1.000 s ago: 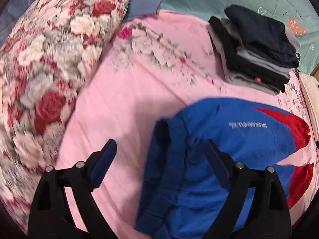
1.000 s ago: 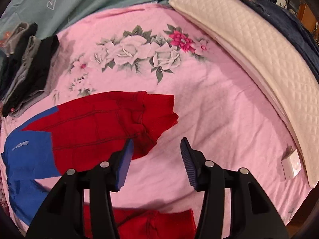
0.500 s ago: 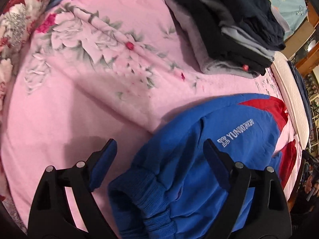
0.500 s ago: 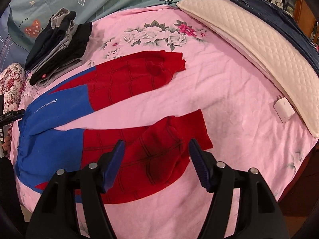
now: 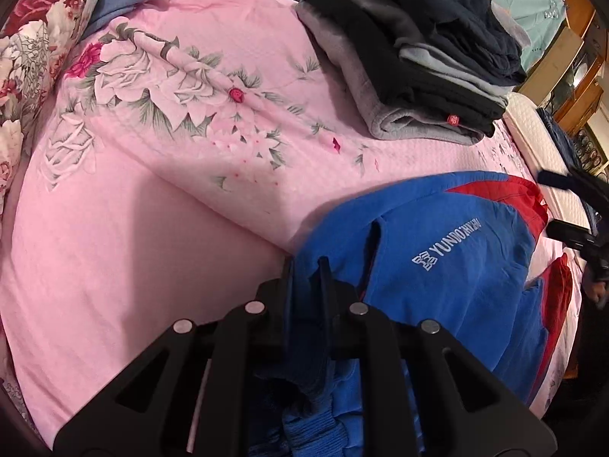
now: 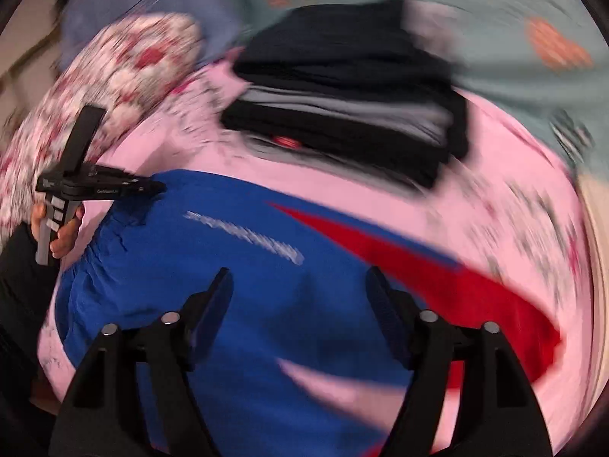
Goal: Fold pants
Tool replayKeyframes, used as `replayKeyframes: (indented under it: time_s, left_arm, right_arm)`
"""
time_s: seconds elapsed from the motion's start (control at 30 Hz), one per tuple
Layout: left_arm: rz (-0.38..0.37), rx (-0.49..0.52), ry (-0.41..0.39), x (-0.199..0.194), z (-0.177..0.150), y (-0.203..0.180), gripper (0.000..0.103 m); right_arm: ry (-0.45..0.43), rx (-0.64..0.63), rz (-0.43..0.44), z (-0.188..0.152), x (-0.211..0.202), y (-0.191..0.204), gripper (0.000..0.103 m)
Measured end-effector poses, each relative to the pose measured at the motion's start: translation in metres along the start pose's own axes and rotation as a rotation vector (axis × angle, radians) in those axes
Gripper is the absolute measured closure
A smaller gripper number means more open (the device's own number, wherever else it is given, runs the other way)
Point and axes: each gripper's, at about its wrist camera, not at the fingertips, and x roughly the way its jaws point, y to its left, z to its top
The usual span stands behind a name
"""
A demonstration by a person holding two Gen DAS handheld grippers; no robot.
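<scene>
One pair of blue-and-red fleece pants (image 5: 456,266) on one pink floral bedsheet (image 5: 133,247).
Left gripper (image 5: 306,278) pinches the waistband; right gripper (image 6: 300,304) hovers spread (blurred view) near one folded dark clothes stack (image 5: 418,57).

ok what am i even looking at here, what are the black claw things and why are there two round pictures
There is no robot here. A person holds a hand tool in each hand, and each tool has two black fingers that pinch like tongs. A wide-angle camera sits on each tool looking along its fingers, which is why both pictures are round and bent.

The sharp picture comes from the left gripper. Its fingers are shut on the waistband of the blue and red pants, which lie on a pink flowered bedsheet. Behind them is a stack of folded dark clothes, and at the far left a flowered pillow.

The blurred picture comes from the right gripper, which is moving. Its fingers are open above the same pants and hold nothing. At that picture's left edge you can see the person's hand around the other tool.
</scene>
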Motion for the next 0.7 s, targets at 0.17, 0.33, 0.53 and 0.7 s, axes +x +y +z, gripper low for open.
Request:
replayKeyframes:
  time_s: [0.17, 0.33, 0.53, 0.7]
  left_arm:
    - [-0.027, -0.002, -0.028, -0.012, 0.002, -0.001, 0.091]
    - [-0.039, 0.004, -0.045, -0.020, 0.001, -0.001, 0.091]
    - [-0.046, -0.010, -0.050, -0.022, 0.001, 0.000, 0.091]
    - [-0.020, -0.034, -0.064, -0.024, 0.005, 0.003, 0.091]
  right_arm:
    - [0.102, -0.260, 0.096, 0.065, 0.078, 0.026, 0.028]
    - [0.217, -0.384, 0.189, 0.088, 0.127, 0.039, 0.028]
    - [0.246, -0.386, 0.194, 0.077, 0.149, 0.050, 0.053]
    - [0.183, -0.397, 0.210, 0.076, 0.134, 0.059, 0.094]
